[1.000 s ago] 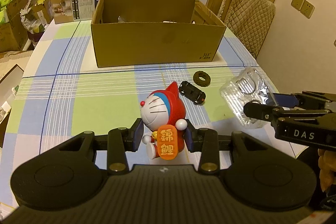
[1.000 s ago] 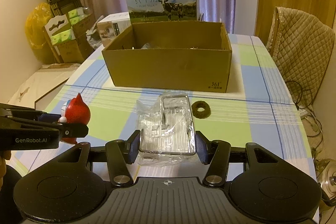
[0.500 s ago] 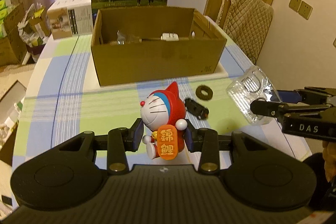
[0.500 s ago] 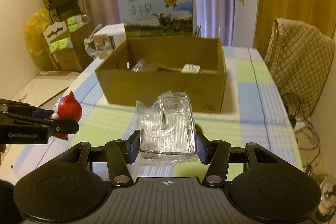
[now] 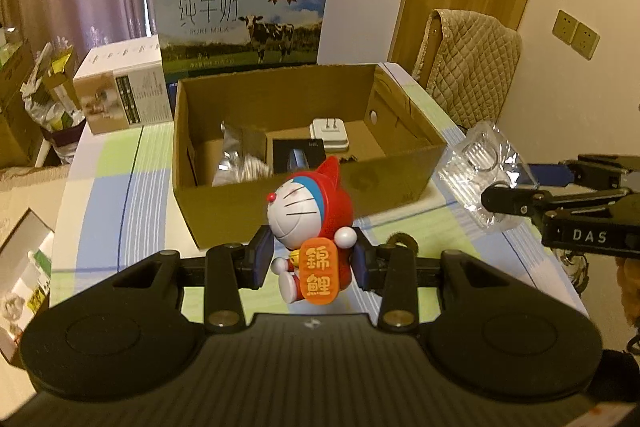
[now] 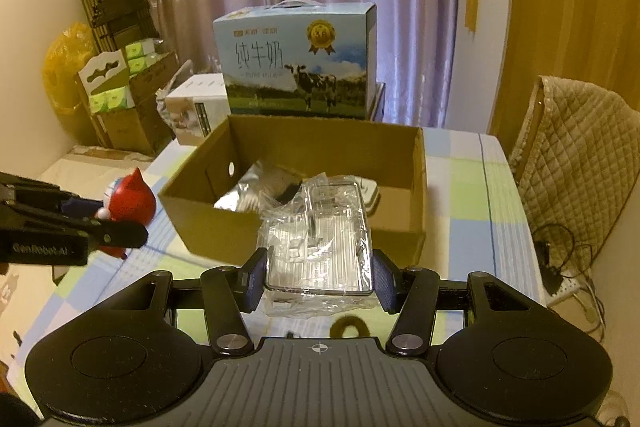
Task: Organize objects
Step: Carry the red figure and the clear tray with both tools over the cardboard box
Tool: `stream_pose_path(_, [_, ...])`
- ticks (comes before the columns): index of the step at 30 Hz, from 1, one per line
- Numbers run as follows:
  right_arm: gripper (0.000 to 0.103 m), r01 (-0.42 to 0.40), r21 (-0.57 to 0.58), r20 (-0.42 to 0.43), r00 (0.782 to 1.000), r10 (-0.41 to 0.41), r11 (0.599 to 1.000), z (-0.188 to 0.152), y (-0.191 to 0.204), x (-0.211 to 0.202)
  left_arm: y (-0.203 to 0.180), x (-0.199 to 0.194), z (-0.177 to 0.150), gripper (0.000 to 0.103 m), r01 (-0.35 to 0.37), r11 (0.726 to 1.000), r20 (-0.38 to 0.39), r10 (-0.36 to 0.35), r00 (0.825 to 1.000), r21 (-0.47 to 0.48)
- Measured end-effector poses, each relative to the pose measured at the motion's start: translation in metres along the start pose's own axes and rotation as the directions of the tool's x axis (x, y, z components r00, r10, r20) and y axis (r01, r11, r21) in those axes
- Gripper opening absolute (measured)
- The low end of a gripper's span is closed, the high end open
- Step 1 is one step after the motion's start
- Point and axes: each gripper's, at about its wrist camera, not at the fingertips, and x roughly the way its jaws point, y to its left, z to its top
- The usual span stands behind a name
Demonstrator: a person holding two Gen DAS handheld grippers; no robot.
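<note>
My left gripper (image 5: 314, 261) is shut on a red and white Doraemon figure (image 5: 310, 223) and holds it in the air just in front of the open cardboard box (image 5: 280, 195). My right gripper (image 6: 319, 277) is shut on a clear plastic case in crinkled wrap (image 6: 318, 243), held above the table before the box (image 6: 304, 239). The figure also shows at the left of the right wrist view (image 6: 130, 205), and the clear case at the right of the left wrist view (image 5: 478, 173). Inside the box lie a silver pouch (image 5: 240, 157), a black item (image 5: 298, 153) and a white charger (image 5: 330, 135).
A blue milk carton (image 5: 242, 17) and a white box (image 5: 122, 91) stand behind the cardboard box. A dark ring (image 6: 350, 327) lies on the checked tablecloth (image 5: 116, 187) under my right gripper. A padded chair (image 6: 576, 163) stands at the right.
Both grippers have risen and moved forward toward the box with their objects. The box interior now shows; the ring and toy car have dropped out of clear sight.
</note>
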Motion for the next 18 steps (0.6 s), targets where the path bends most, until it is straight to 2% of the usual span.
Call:
stream_pose_path(10, [0.051,0.003,-0.013,-0.005,1.0,-0.003,1.0,0.039,-0.014,0.035,0.014,0.031,0.032,0.034,-0.007,1.0,-0.014,0.007,1.0,0.023])
stream_pose_path(18, [0.051,0.013,0.002,-0.022,1.0,-0.013,1.0,0.063,-0.029,0.066,0.043,0.056,0.061,0.034,-0.038,0.999,-0.017,0.038,0.999,0.01])
